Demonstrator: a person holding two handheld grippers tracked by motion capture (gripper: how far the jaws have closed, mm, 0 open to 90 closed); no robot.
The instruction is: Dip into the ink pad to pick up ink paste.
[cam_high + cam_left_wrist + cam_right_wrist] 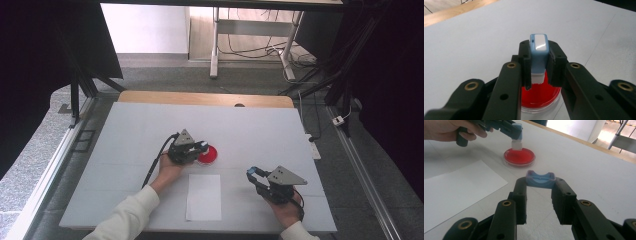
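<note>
Up close, right gripper view shows right gripper (539, 187) clamped on curved blue plastic cap (540, 179); left gripper (538, 65) grips blue-white stamp (538, 53), round red-filled dish (537, 96) directly beneath, toward six o'clock.

Left gripper (202, 146) clamped tight, tilted down over mid-table, left hand (167, 172) behind on the grip. Right gripper (252, 172) clamped too, held low, pointing left, right hand (287, 210) underneath.
</note>
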